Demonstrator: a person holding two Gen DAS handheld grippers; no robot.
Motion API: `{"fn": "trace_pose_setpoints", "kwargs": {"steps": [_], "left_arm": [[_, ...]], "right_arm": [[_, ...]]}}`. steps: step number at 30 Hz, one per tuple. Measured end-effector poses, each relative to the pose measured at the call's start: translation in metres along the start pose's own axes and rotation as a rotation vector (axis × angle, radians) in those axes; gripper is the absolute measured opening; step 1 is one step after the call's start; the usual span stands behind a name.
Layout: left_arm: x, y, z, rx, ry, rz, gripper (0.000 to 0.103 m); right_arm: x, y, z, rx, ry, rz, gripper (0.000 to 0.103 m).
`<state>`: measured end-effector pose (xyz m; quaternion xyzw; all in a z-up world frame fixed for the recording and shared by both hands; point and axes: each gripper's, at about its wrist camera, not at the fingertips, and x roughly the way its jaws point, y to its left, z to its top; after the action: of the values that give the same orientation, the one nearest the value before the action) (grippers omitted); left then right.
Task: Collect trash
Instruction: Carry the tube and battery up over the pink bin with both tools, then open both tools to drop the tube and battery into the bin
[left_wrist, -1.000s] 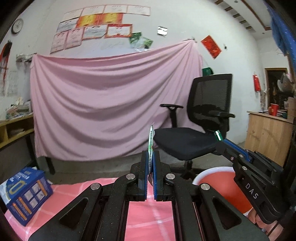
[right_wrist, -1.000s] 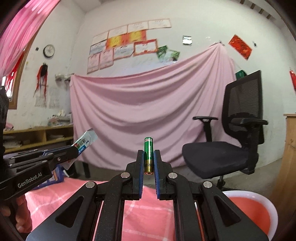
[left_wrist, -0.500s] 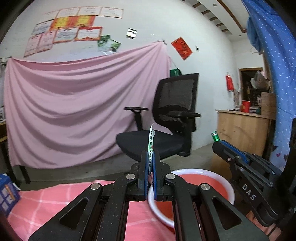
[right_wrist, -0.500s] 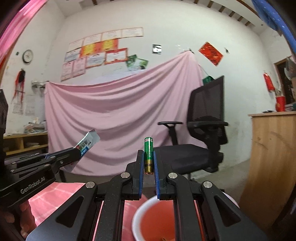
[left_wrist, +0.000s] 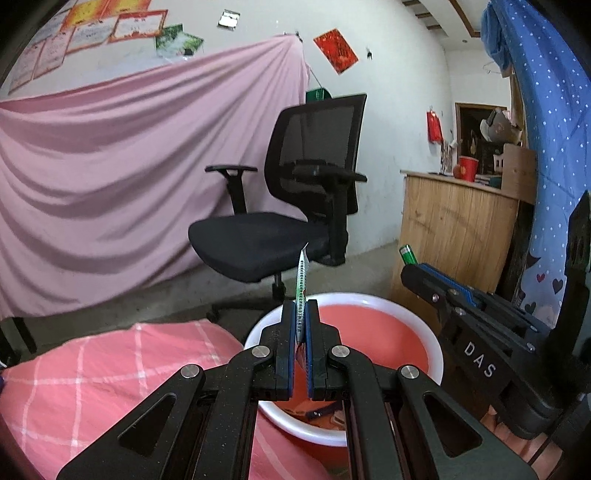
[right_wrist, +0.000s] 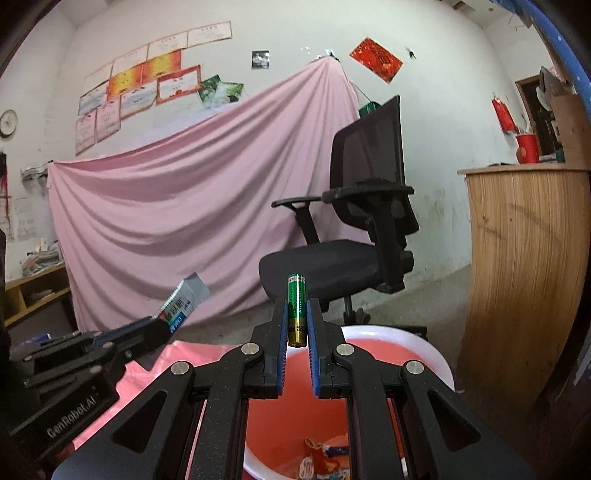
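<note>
Left wrist view, near: left tool (left_wrist: 303, 334) clenched on thin wrapper (left_wrist: 302, 280), edge-on at frame centre, over near rim of red basin (left_wrist: 436, 354). Wrapper light, floppy, slick; grip low near its base. Right wrist view, near: right tool (right_wrist: 297, 328) grasping battery (right_wrist: 296, 308) upright at frame centre, above basin; trash already inside at bottom edge. Battery dense, rigid, smooth; pinch mid-barrel, may roll. Far: black chair (right_wrist: 354, 251), pink sheet (right_wrist: 166, 221).

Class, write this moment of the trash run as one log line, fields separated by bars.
left hand-held gripper: shut on wrapper | right hand-held gripper: shut on battery | both above basin | trash already inside
</note>
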<state>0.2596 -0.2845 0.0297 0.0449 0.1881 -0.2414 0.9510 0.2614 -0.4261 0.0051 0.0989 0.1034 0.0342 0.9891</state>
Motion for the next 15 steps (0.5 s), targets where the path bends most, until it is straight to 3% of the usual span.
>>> {"fn": "trace_pose_setpoints", "kwargs": {"steps": [13,15], "left_arm": [[0.032,0.015,-0.011,-0.115,0.190,-0.055,0.004],[0.034,0.016,-0.013,-0.121,0.203,-0.059,0.008]], "right_arm": [[0.012,-0.008,-0.007,0.044,0.097,-0.013,0.009],[0.014,-0.008,-0.008,0.044,0.110,-0.015,0.009]]}}
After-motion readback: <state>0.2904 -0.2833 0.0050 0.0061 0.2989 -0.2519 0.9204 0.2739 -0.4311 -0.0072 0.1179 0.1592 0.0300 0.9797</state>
